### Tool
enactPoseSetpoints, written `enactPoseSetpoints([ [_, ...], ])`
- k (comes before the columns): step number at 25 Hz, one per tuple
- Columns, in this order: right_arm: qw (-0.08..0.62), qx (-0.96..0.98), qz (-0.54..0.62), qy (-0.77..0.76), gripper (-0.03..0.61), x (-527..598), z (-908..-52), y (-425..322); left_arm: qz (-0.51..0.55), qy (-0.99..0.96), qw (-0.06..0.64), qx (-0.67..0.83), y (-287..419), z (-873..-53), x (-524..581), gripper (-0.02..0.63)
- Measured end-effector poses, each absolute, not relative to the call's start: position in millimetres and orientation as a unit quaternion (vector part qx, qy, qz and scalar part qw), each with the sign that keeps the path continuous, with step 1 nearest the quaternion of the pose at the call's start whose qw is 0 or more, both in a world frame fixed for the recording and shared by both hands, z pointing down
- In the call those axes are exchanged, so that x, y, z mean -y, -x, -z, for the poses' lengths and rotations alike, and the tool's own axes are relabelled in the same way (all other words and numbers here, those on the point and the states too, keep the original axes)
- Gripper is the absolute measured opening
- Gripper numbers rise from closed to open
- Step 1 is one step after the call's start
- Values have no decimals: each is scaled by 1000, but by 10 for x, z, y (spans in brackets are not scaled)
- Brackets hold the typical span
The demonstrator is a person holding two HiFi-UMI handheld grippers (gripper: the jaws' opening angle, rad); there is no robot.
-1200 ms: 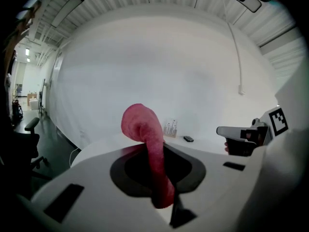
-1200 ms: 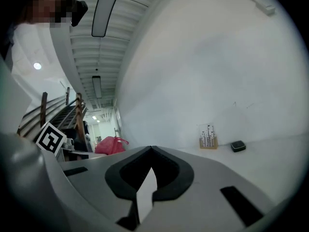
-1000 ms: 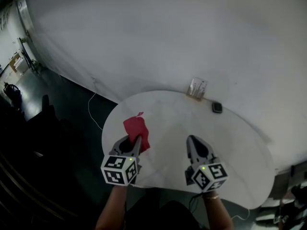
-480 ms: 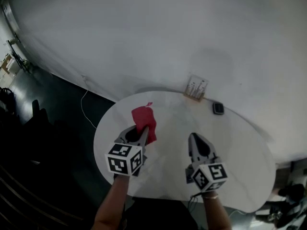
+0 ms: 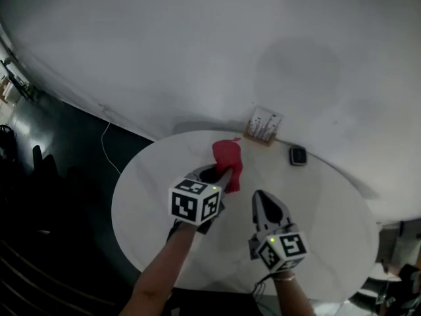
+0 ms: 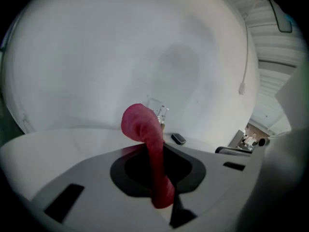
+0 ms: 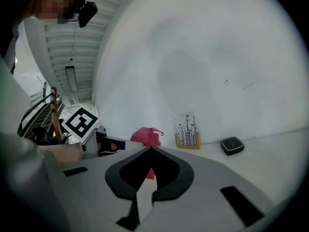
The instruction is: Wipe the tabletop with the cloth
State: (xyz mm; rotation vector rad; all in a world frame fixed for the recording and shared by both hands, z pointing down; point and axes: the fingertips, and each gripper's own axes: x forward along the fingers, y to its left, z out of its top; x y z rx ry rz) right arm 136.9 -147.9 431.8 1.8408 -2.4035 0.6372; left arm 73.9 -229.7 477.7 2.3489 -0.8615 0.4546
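A red cloth (image 5: 228,162) lies on the round white tabletop (image 5: 329,203), toward its far middle. My left gripper (image 5: 225,174) is shut on the cloth's near end; in the left gripper view the cloth (image 6: 147,139) runs pinched between the jaws and bunches up beyond the tips. My right gripper (image 5: 258,195) hovers over the table's middle, right of the cloth, jaws shut with nothing between them. From the right gripper view the cloth (image 7: 146,136) shows just past the jaw tips (image 7: 150,149), beside the left gripper's marker cube (image 7: 80,123).
A small card holder with a printed clear panel (image 5: 264,126) stands at the table's far edge by the white wall. A small dark flat device (image 5: 298,155) lies right of it. A cable (image 5: 108,140) trails on the dark floor to the left.
My left gripper has pushed the cloth away from me and rightward, from the table's left side to near the card holder. The right gripper has stayed about where it was.
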Motion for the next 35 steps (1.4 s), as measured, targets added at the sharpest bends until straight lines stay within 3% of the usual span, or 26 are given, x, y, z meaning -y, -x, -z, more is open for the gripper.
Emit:
enactPoseSetpoints([
  [6,27,765,-226,-602,2,1579,-4458,-1492,-262,-868,317,279,-1293,-5273,2372,51],
  [13,36,771,-233,-592,2,1672,-4541,-1424,-350,-840,286,299,-1005,-5585,2364,51],
  [17,42,781,-226,-580,2,1745,-4526,-1295,-366,-824,272,336,-559,-5611,2463,51],
  [23,47,796,-224,-560,2,1781,-4505,-1044,-324,-801,323,386,292,-5613,2588,51],
  [35,53,811,-217,-540,2,1824,-4483,-762,-328,-719,332,516,1820,-5606,2691,51],
])
